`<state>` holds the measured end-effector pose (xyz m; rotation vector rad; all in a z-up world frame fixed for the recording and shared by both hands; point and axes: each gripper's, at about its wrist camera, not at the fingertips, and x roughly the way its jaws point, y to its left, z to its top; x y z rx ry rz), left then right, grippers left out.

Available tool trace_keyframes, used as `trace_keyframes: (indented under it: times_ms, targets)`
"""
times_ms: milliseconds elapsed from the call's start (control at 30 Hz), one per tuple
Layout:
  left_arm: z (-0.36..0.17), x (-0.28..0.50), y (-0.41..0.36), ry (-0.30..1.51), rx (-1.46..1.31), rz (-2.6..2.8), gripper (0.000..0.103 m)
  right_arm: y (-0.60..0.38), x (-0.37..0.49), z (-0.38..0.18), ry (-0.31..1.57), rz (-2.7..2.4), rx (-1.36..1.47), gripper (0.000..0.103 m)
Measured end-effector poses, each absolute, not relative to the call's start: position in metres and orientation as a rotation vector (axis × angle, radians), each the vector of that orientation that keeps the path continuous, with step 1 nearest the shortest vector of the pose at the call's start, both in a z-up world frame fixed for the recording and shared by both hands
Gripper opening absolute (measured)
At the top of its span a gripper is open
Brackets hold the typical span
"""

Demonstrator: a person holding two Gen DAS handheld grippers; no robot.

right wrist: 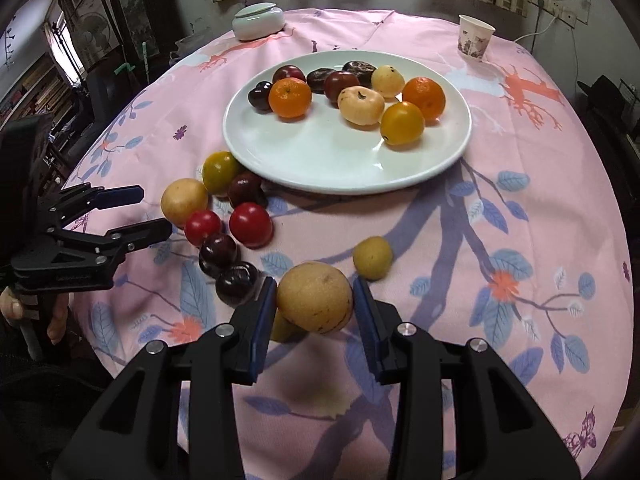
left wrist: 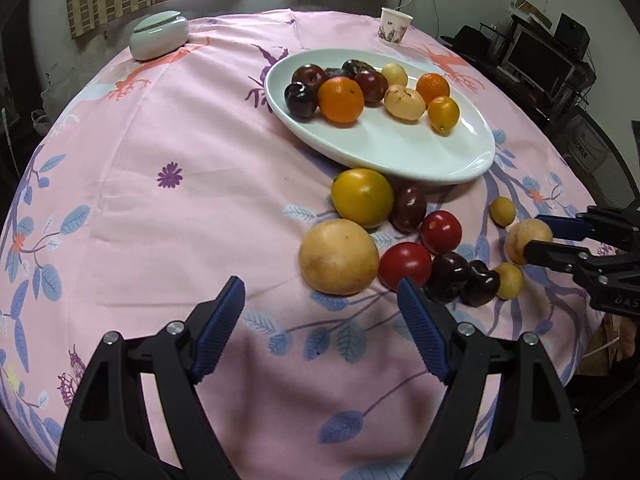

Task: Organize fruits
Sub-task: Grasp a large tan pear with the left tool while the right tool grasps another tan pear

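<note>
Right at the front of the right wrist view, the right claw gripped a pale yellow fruit between its blue pads, and the fruit looked lifted a little above the counter, though that was hard to tell. So the step in hand seemed to be carrying this fruit to the big white plate, which sat farther back on the pink cloth. Next it would need to go up and over the plate's rim and come down on the bare front part, not on the fruits already there, like the orange. The left claw hung wide apart with nothing in it, near the loose pile. That pile lay just beside the plate: a big tan fruit, a yellow one, two red tomatoes and some dark plums. One small yellow fruit lay right ahead and could get bumped. Far back stood a lidded bowl and a paper cup.
</note>
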<state>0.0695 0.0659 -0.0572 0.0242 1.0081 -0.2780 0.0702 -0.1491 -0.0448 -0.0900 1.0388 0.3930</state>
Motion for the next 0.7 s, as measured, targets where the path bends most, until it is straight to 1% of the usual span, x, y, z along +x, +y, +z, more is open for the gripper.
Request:
trace_keyframes:
  times_ms: [67,167,233,333,433,567,667,700]
  targets:
    - [-0.065,0.076,0.065,1.026,0.019,-0.255,0.08,-0.159,0.064,-0.045,1.036,0.371,-0.07,0.04]
    - [-0.07,0.084,0.069,1.028,-0.026,-0.267,0.076,-0.176,0.06,-0.048,1.035,0.339,-0.024,0.04]
    - [-0.07,0.085,0.067,1.019,-0.035,-0.282,0.068,-0.185,0.06,-0.053,1.042,0.317,0.004,0.04]
    - [-0.07,0.087,0.062,1.011,-0.021,-0.288,0.062,-0.193,0.062,-0.06,1.045,0.313,0.049,0.04]
    - [-0.072,0.085,0.058,1.002,0.0,-0.272,0.062,-0.19,0.063,-0.061,1.048,0.318,0.044,0.042]
    - [-0.074,0.086,0.051,0.974,0.048,-0.254,0.062,-0.181,0.063,-0.074,1.099,0.31,0.01,0.043]
    - [-0.075,0.087,0.043,0.959,0.1,-0.229,0.062,-0.183,0.061,-0.074,1.088,0.31,0.025,0.042]
    - [-0.074,0.087,0.042,0.956,0.097,-0.238,0.052,-0.183,0.06,-0.073,1.089,0.306,0.022,0.042]
